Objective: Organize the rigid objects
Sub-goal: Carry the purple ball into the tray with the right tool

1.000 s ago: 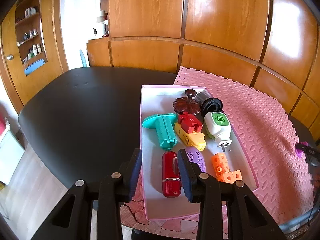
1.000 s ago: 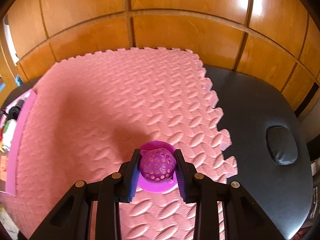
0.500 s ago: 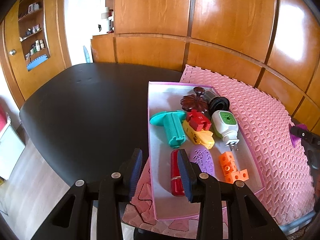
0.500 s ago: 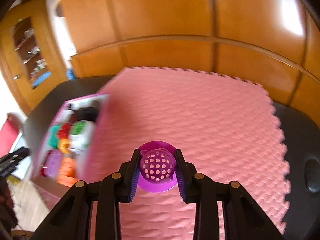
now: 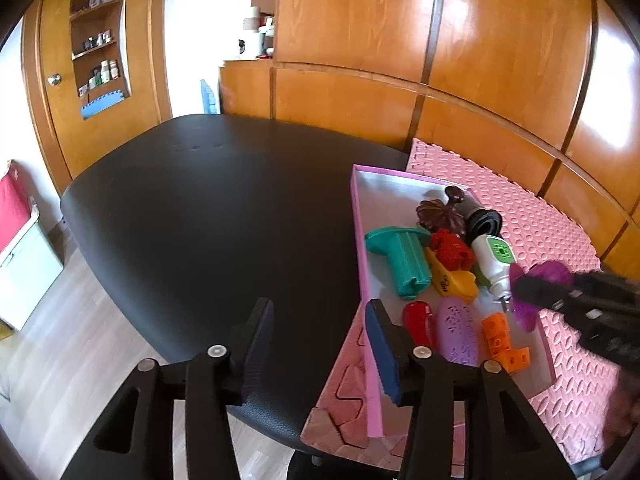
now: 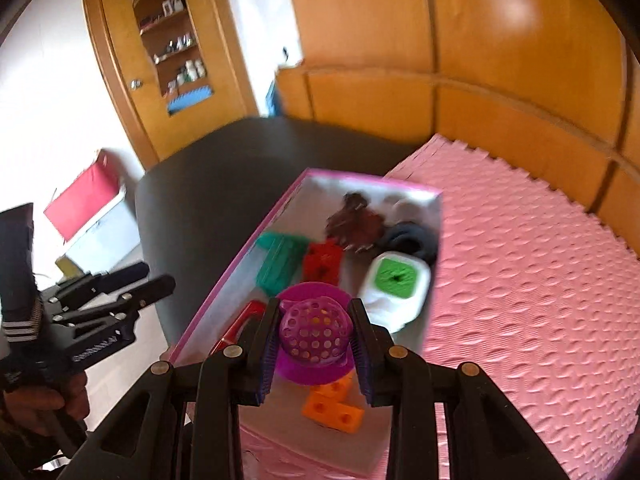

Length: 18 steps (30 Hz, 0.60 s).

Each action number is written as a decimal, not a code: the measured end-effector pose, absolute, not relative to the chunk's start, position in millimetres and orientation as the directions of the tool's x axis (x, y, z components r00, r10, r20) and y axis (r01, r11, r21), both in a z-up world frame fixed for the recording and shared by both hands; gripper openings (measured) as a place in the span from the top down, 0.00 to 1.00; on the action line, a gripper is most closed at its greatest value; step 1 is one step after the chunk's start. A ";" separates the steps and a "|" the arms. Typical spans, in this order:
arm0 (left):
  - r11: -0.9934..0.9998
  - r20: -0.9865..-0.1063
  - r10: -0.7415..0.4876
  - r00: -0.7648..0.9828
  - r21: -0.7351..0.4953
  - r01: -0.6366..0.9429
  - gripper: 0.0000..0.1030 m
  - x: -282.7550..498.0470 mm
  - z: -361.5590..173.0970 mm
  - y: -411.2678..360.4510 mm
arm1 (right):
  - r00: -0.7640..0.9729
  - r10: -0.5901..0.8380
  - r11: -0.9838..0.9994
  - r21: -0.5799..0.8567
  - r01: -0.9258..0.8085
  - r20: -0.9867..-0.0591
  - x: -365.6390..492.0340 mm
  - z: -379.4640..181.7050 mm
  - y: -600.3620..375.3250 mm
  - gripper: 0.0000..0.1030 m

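My right gripper (image 6: 314,340) is shut on a purple perforated strainer (image 6: 314,334) and holds it above the near end of the pink-rimmed tray (image 6: 239,264). The left wrist view shows that gripper (image 5: 532,290) and the strainer (image 5: 548,272) coming in from the right over the tray (image 5: 362,240). My left gripper (image 5: 320,348) hangs over the black table just left of the tray. Its jaws are opening and nothing is between them. In the tray lie a teal piece (image 5: 400,260), a red block (image 5: 452,250), a white plug (image 5: 494,256), a red capsule (image 5: 418,320) and orange cubes (image 5: 502,344).
The tray sits on a pink foam mat (image 6: 540,280) that covers the right part of the black table (image 5: 220,208). Wooden wall panels stand behind the table. A hand holds the left gripper (image 6: 158,276) at the left edge of the right wrist view.
My right gripper carried the strainer leftward from the bare mat to above the tray. My left gripper drew back left off the tray and its jaws widened; the red capsule stayed in the tray.
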<state>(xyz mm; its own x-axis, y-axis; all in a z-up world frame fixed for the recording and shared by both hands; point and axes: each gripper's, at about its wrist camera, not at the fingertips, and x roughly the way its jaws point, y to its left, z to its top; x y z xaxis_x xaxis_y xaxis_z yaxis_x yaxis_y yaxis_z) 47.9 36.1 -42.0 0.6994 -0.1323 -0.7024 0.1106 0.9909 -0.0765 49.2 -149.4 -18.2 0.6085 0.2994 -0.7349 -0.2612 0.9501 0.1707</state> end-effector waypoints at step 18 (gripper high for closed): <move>0.991 -0.685 -0.130 0.716 -0.090 0.094 0.18 40.7 -37.9 35.9 | 0.605 0.306 0.952 0.221 -0.213 -0.735 52.2 -39.3 -151.6 0.55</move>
<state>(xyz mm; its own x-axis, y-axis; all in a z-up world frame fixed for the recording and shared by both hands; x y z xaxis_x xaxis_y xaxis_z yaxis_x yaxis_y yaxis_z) 40.7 35.9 -37.9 0.7165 -0.1302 -0.6854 0.0941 0.9915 -0.0900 52.2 -151.6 -39.3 0.6049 0.3058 -0.7352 -0.2127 0.9518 0.2209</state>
